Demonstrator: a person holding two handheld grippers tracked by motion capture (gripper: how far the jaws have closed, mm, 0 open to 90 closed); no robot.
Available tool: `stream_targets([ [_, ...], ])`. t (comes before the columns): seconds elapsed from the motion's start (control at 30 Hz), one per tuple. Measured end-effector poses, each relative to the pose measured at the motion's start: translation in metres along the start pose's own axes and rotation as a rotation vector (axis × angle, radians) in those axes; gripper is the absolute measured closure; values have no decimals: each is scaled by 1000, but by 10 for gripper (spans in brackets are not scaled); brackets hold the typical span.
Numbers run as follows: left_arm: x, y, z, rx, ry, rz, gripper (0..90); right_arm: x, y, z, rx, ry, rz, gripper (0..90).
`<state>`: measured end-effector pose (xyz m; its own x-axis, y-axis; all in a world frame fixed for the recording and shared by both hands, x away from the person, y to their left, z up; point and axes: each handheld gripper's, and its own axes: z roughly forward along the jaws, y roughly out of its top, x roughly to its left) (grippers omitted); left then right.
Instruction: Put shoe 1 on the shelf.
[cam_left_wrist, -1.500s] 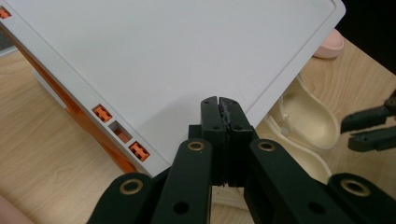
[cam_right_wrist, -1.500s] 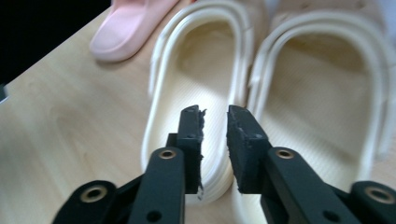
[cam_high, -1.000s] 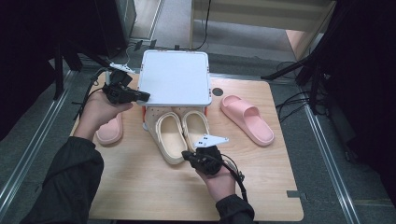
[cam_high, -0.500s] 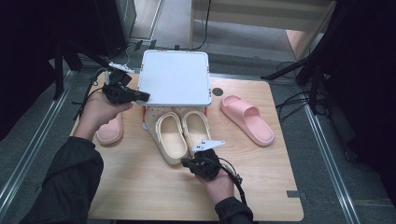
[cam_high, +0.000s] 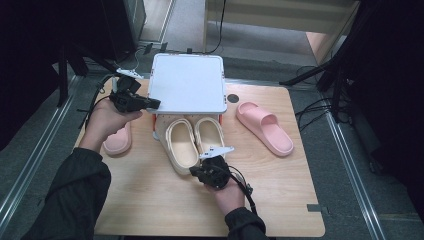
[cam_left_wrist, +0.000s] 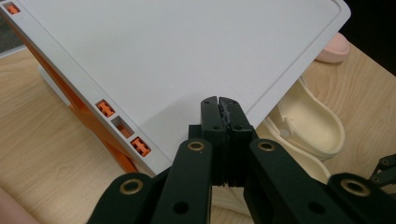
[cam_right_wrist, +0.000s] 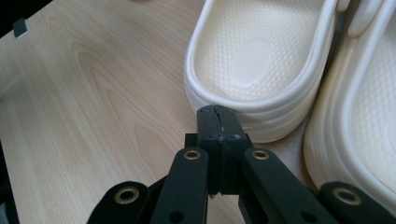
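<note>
A white flat lid (cam_high: 187, 82) with orange clips stands at the back of the table, over the toes of a pair of cream slippers (cam_high: 182, 145). My left gripper (cam_high: 151, 104) is shut with nothing in it, its tips on the lid's left edge; in the left gripper view the closed jaws (cam_left_wrist: 219, 100) rest against the lid's white surface (cam_left_wrist: 187, 51). My right gripper (cam_high: 199, 172) is at the slippers' heels, shut and holding nothing. In the right gripper view its tips (cam_right_wrist: 218, 111) touch the heel rim of one cream slipper (cam_right_wrist: 257, 60), with the other (cam_right_wrist: 364, 116) beside it.
One pink slipper (cam_high: 265, 127) lies right of the cream pair; another (cam_high: 118, 141) lies at the left, partly under the left hand. A small dark disc (cam_high: 233, 98) sits by the lid's right corner. Bare wood (cam_high: 165, 205) spreads along the table's front.
The right gripper has edged slightly left at the slippers' heels. The left gripper has stayed on the lid's edge.
</note>
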<state>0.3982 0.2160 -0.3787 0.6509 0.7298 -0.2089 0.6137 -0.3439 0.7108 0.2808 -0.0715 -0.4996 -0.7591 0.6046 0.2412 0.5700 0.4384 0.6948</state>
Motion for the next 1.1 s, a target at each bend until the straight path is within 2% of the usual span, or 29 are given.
stream_targets([
  [0.3,-1,0,0,0,12,10,896,4,17,11,-3,-6,-6,900],
  [0.5,-2,0,0,3,17,-5,896,0,30,24,6,12,33,900],
  [0.6,-2,0,0,2,15,-6,896,1,36,30,22,-24,15,900],
  [0.7,-2,0,0,2,16,-8,896,-3,44,38,25,-43,20,900],
  [0.73,-2,0,0,1,16,-8,896,-4,46,39,19,-33,17,900],
  [0.8,-2,0,0,2,18,-10,896,-5,50,42,12,-9,48,900],
  [0.93,-2,0,0,2,20,-11,896,-7,56,50,13,-25,19,900],
  [1.1,-2,0,0,0,17,-14,896,-11,67,58,-11,-84,19,900],
])
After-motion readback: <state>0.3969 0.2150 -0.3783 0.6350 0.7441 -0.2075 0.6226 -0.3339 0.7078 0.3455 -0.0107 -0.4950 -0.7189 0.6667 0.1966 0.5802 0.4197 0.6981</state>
